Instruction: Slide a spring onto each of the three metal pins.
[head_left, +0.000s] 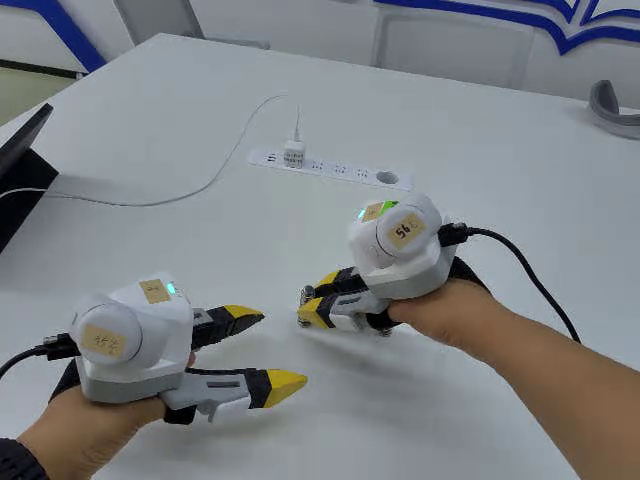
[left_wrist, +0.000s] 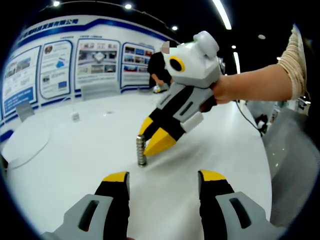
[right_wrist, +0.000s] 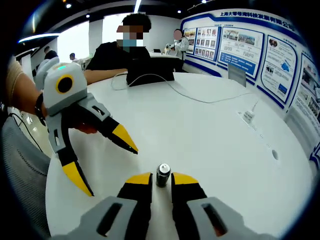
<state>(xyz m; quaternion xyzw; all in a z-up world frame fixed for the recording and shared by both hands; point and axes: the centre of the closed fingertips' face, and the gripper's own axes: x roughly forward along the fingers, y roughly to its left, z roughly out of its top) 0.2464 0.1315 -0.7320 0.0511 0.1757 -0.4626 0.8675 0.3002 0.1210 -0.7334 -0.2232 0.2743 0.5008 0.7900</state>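
Note:
A short metal pin (right_wrist: 163, 175) wrapped in a spring stands on the white table (head_left: 200, 130). My right gripper (right_wrist: 161, 179) is shut on it, one yellow-tipped jaw on each side. In the left gripper view the same pin (left_wrist: 141, 150) stands upright at the tips of the right gripper (left_wrist: 152, 137), which reaches in from the upper right. From the head view, the right gripper (head_left: 312, 305) is low over the table at centre with the pin (head_left: 305, 296) at its tips. My left gripper (head_left: 262, 350) is open and holds nothing, a short way to the pin's left.
A white power strip (head_left: 330, 168) with a plugged-in charger and cable lies further back. A dark screen (head_left: 20, 170) stands at the left edge and a grey curved object (head_left: 612, 108) at the far right. A person (right_wrist: 131, 55) sits across the table.

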